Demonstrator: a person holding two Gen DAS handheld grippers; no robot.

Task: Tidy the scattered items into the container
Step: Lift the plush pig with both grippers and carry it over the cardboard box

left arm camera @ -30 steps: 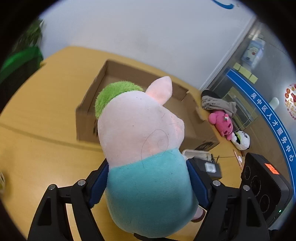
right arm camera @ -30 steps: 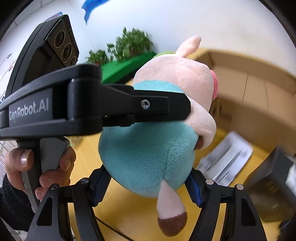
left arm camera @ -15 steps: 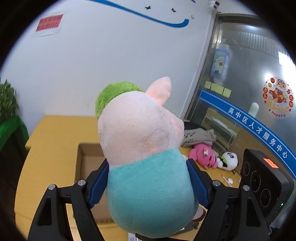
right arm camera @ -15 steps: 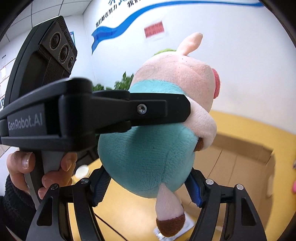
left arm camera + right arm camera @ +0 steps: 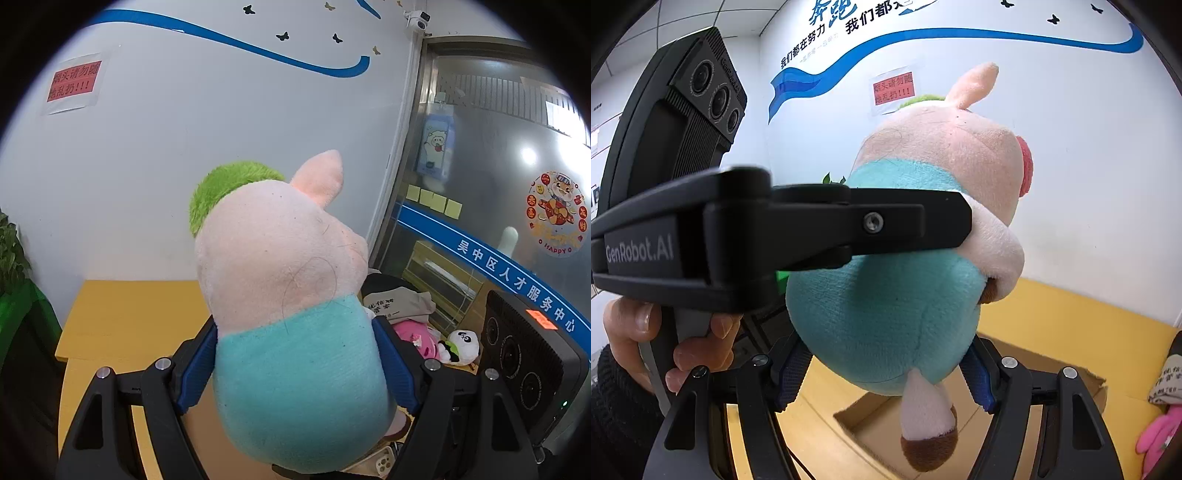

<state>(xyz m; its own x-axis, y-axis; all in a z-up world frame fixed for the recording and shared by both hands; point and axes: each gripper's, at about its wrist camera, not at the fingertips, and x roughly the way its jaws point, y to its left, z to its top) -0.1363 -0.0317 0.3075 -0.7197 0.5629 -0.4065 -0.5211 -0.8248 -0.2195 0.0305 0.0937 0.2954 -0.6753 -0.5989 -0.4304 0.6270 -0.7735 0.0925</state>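
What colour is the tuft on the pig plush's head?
Bright green tuft atop the pig plush; clearest in the left wrist view.

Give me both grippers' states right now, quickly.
Left gripper: closed on the pig plush.
Right gripper: closed on the same pig plush.

Your left tongs (image 5: 295, 365) and right tongs (image 5: 882, 373) are both spread wide, pads pressed on the plush (image 5: 291, 314); your left hand (image 5: 665, 343) wraps its handle.
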